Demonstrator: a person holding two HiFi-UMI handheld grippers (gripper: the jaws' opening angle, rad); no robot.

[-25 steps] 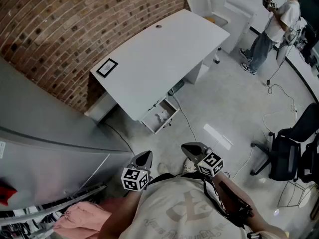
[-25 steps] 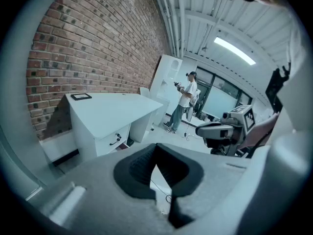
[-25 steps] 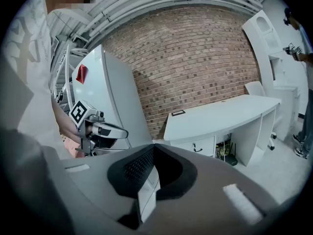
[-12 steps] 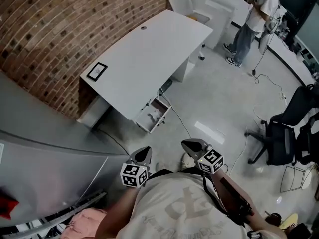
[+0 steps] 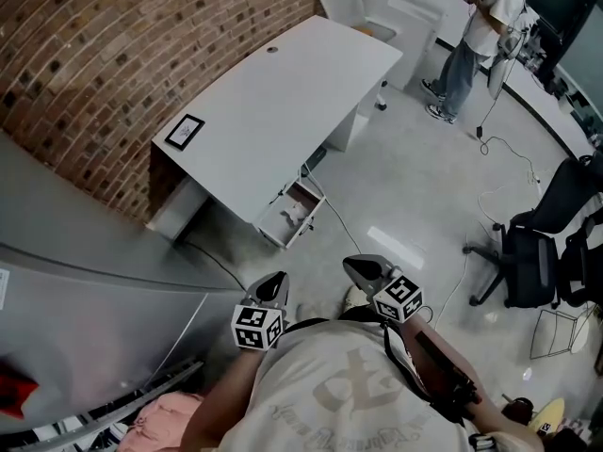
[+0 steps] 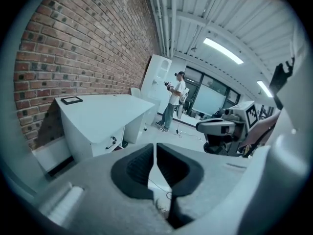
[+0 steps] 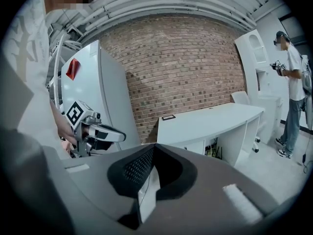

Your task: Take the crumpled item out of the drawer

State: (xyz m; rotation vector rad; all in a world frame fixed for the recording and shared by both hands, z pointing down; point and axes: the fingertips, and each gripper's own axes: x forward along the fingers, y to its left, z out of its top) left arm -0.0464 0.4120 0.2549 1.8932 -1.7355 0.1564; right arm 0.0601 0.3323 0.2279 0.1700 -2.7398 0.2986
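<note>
Brick wall (image 5: 104, 55) at the far side, white tabletop (image 5: 273, 111) in front of it, and the drawer (image 5: 274, 232) underneath is open with the crumpled item (image 5: 295, 213) lying inside. Both grippers are well back, near the person. The left gripper (image 5: 274, 283) jaws are just cracking open on nothing, and the right gripper (image 5: 357, 268) jaws are pinched together, empty.

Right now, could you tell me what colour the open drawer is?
The drawer is white; the head view shows it best.
</note>
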